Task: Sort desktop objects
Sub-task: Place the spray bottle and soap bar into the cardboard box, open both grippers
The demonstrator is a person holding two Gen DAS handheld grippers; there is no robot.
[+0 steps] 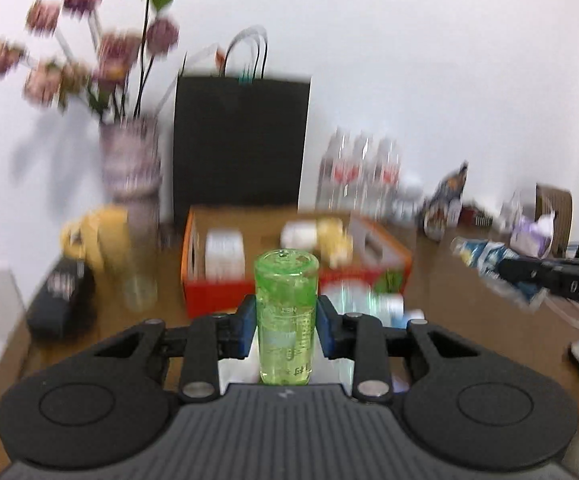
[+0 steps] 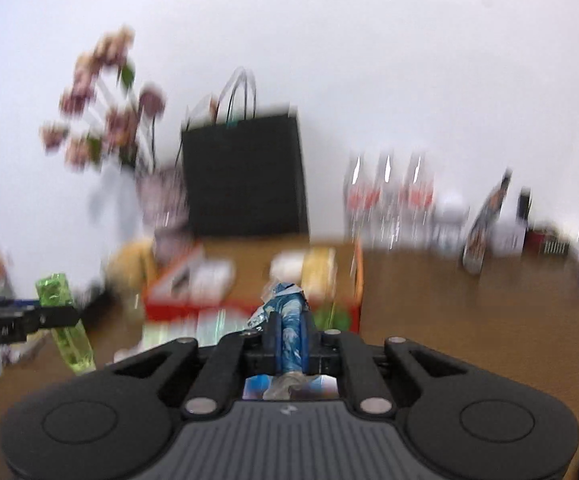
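Green clear plastic, a bottle [image 1: 285,316] stands upright, clamped between the left gripper's [image 1: 286,322] blue pads, lifted over the table's [image 1: 461,312] brown top, in front of the open orange box [image 1: 213,292] near the far edge. The right gripper [image 2: 291,340] is clenched on a crumpled blue wrapper [image 2: 291,320]. A black bag [image 1: 241,140] stands behind the box, by the wall; all blurred

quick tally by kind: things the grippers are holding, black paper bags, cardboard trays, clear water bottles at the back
Held items: 2, a green bottle in the left gripper and a blue wrapper in the right gripper
Black paper bag: 1
Cardboard tray: 1
Clear water bottles: 3
Total: 7
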